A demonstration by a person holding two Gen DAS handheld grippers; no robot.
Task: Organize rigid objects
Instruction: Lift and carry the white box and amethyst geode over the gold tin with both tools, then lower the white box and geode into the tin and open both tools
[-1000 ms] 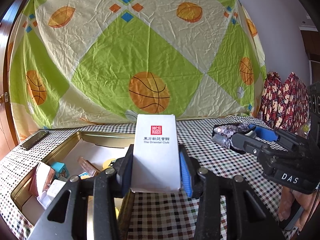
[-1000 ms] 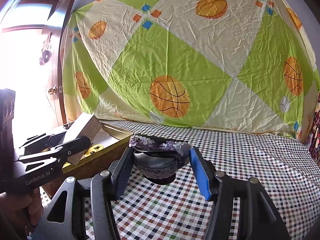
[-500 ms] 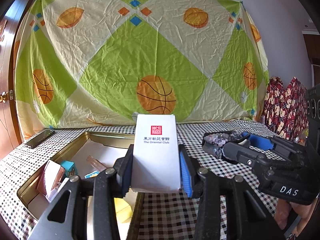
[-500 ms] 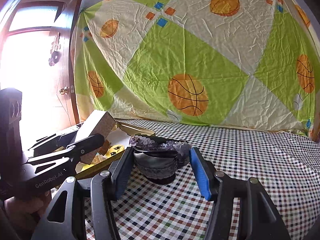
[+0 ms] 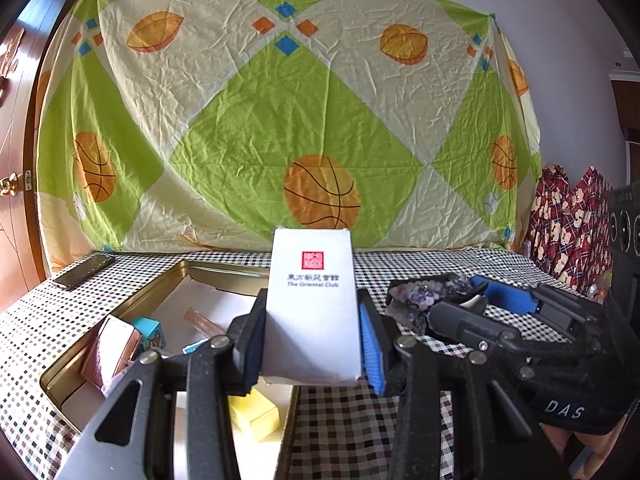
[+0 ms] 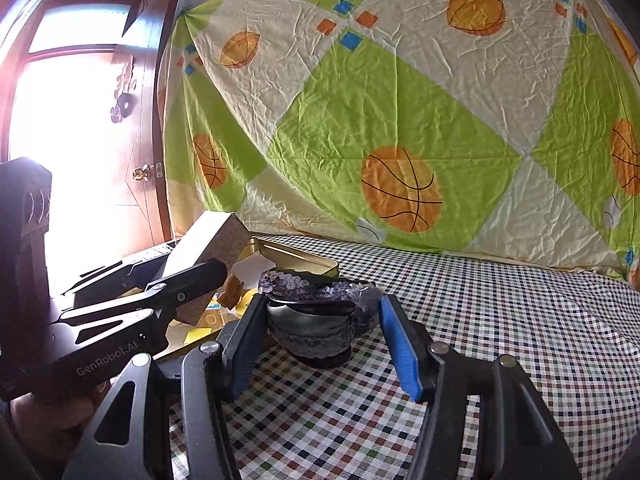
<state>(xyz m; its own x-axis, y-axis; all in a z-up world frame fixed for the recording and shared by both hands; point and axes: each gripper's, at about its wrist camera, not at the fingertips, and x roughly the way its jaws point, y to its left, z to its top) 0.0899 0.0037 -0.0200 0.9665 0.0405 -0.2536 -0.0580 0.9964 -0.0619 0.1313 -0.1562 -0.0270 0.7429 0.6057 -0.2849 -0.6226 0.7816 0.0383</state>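
left gripper (image 5: 312,340) nearest in its own view, jaws pinching a white card box (image 5: 313,312) printed with a red seal and "The Oriental Club"; box upright, both blue pads flat on its sides, carried above the near right edge of the gold tin tray (image 5: 224,270); right gripper (image 6: 320,336) jaws spread either side of an amethyst geode (image 6: 316,320) on a dark base; left pad looks to touch the stone, right pad shows a gap, so cannot tell if it is actually gripped; geode base seems just clear of the checked cloth on the worktop (image 6: 500,320), not certain; from the right wrist view the left gripper sits to the left with the box tilted over the tray; from the left wrist view the right gripper is to the right, geode at its tips, just beside the tray's right side; inside the tray: yellow block (image 5: 256,414) at the near end, pink-edged box (image 5: 114,350) leaning at the left wall, small teal box (image 5: 150,332) next to it, a pinkish tube (image 5: 202,320) further in on white lining; beyond the tray, a dark phone (image 5: 84,270) lies on the worktop's far left corner; behind everything hangs a green and cream sheet (image 5: 280,120) with basketball prints; wooden door (image 6: 140,140) at far left, red patterned fabric (image 5: 572,224) at far right.
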